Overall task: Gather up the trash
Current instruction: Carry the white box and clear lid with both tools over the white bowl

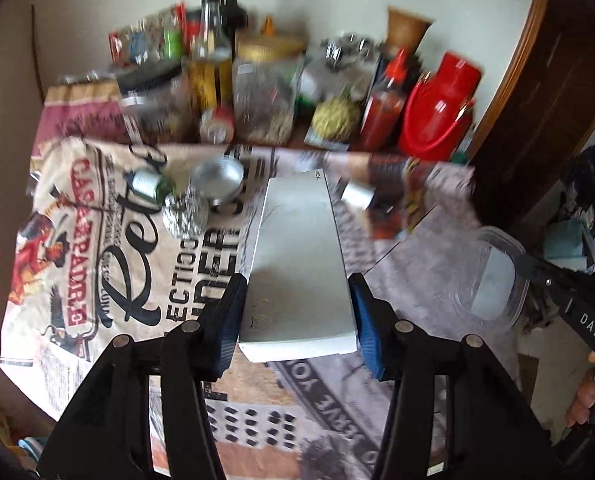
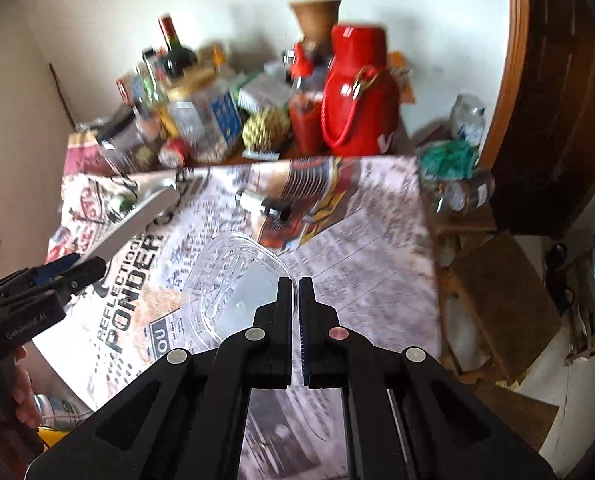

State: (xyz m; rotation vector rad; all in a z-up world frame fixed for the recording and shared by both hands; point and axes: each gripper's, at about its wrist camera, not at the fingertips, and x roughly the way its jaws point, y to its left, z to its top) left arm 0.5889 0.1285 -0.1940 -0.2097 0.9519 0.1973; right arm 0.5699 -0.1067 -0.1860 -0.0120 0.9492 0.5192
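**Both grippers loaded above the printed tablecloth**

The left gripper [image 1: 297, 312] clamps a long white carton [image 1: 297, 264] between its blue pads [image 1: 367, 332], one on each long side; the carton is lifted over the tablecloth [image 1: 109, 280]; the right gripper [image 2: 296, 312] has its fingers pressed almost together on the rim of a clear plastic tray [image 2: 233, 280], held above the cloth near the table's right edge; left on the cloth are a round tin lid [image 1: 218, 178], a crumpled foil ball [image 1: 185, 216], a small green bottle [image 1: 151, 184] and a small white bottle lying on its side [image 2: 263, 204]; jars, bottles and a red flask [image 2: 357, 92] crowd the far side, blurred
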